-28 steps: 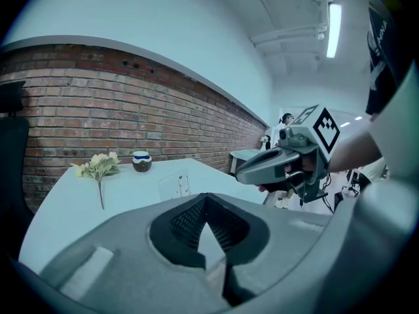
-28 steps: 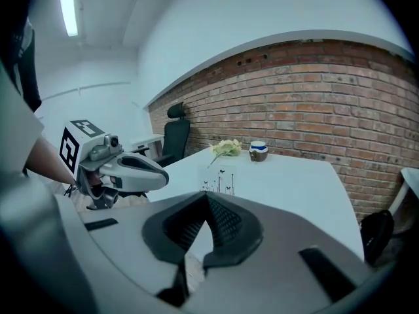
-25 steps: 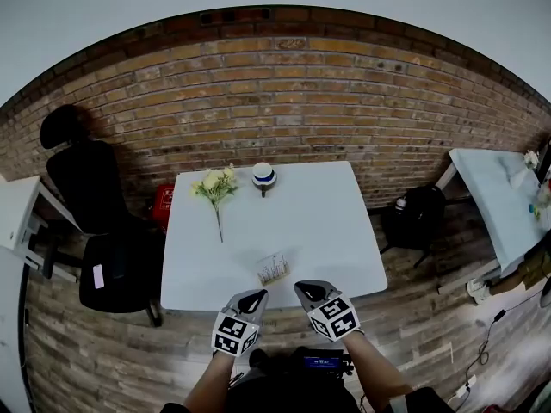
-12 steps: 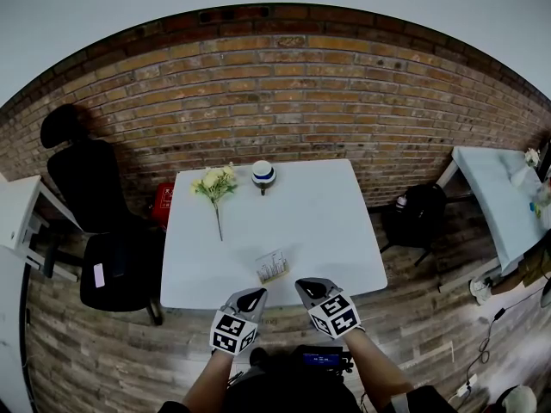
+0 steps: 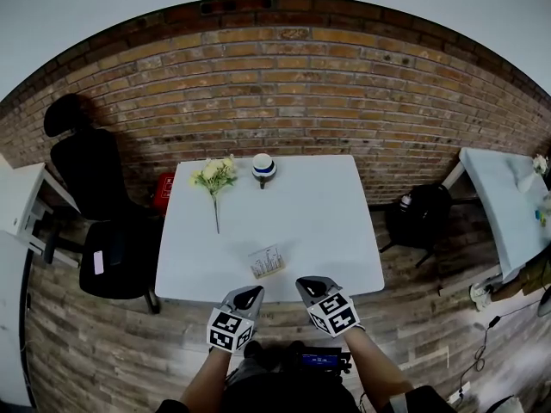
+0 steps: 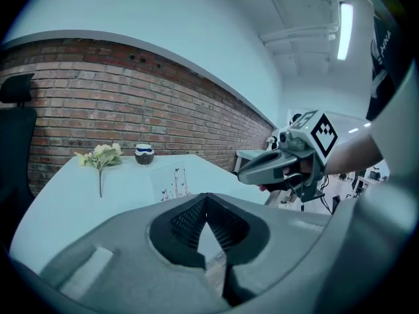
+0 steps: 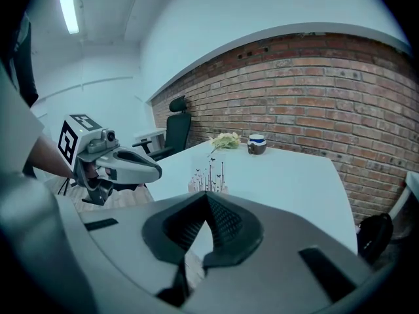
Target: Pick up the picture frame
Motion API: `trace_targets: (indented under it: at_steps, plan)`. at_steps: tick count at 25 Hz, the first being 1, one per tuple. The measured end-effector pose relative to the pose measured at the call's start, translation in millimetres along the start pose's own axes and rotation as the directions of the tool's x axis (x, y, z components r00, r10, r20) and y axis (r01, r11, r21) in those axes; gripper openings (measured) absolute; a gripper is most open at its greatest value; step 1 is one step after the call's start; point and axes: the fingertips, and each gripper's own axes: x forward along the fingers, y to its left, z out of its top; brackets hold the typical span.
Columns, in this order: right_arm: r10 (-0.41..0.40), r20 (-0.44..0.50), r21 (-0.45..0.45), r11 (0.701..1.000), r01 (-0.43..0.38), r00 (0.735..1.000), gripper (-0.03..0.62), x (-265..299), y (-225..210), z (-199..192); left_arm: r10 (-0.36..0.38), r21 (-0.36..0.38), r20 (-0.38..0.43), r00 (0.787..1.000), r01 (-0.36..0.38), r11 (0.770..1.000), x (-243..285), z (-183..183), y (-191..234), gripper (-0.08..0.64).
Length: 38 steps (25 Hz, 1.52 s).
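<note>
The picture frame is a small clear stand with thin plant and butterfly drawings. It stands upright near the front edge of the white table. Both grippers hover side by side just before that edge, short of the frame. My left gripper is shut and empty, a little left of the frame. My right gripper is shut and empty, a little right of it. In the left gripper view the frame stands beyond the closed jaws, with the right gripper alongside. The right gripper view shows the frame and the left gripper.
A bunch of pale flowers and a small cup with a blue band lie at the table's far side by the brick wall. A black office chair stands left; a dark backpack and a second table are to the right.
The head view has tilted slightly, so the table sits a little higher in the picture. Both grippers stay shut before the table's front edge.
</note>
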Motion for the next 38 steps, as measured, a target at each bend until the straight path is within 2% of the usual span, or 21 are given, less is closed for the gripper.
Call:
trace_targets:
  at_steps: [4,10,12,14,19,25,30,35,38]
  plan:
    - [0.039,-0.017,-0.013,0.999,-0.039,0.999,0.008,7.1,-11.1,-4.8,0.065,-0.009,-0.025,0.998,-0.065,0.998,4.5,-8.2,4.1,0.009]
    - [0.046,-0.046,-0.010,0.999,-0.047,0.998,0.012,41.4,-20.0,-7.4,0.127,-0.023,-0.099,0.987,-0.130,0.991,19.2,-27.9,23.1,0.013]
    - [0.058,-0.064,0.002,0.998,-0.058,0.996,0.060,55.3,-22.8,-10.3,0.140,-0.038,-0.125,0.982,-0.146,0.989,29.1,-34.7,32.3,0.072]
    - [0.069,-0.077,0.012,0.998,-0.068,0.995,0.074,69.8,-24.1,-12.1,0.156,-0.046,-0.154,0.976,-0.164,0.985,37.5,-43.3,43.5,0.121]
    - [0.094,-0.138,-0.002,0.995,-0.095,0.986,0.144,105.5,-27.3,-23.3,0.167,-0.094,-0.218,0.962,-0.190,0.977,55.3,-63.5,65.2,0.163]
    - [0.118,-0.186,-0.037,0.991,-0.127,0.976,0.150,130.6,-37.2,-30.1,0.176,-0.111,-0.257,0.950,-0.210,0.971,72.5,-70.8,82.3,0.166]
    - [0.157,-0.191,-0.027,0.986,-0.165,0.969,0.158,141.3,-40.8,-28.7,0.177,-0.110,-0.268,0.947,-0.213,0.971,84.2,-73.1,88.0,0.166]
    - [0.176,-0.173,-0.022,0.983,-0.182,0.969,0.112,145.7,-37.4,-25.5,0.191,-0.096,-0.276,0.942,-0.224,0.970,86.5,-76.3,93.0,0.160]
    - [0.177,-0.167,-0.014,0.983,-0.182,0.970,0.112,146.7,-38.1,-25.1,0.197,-0.088,-0.272,0.942,-0.229,0.969,86.8,-75.0,94.1,0.155]
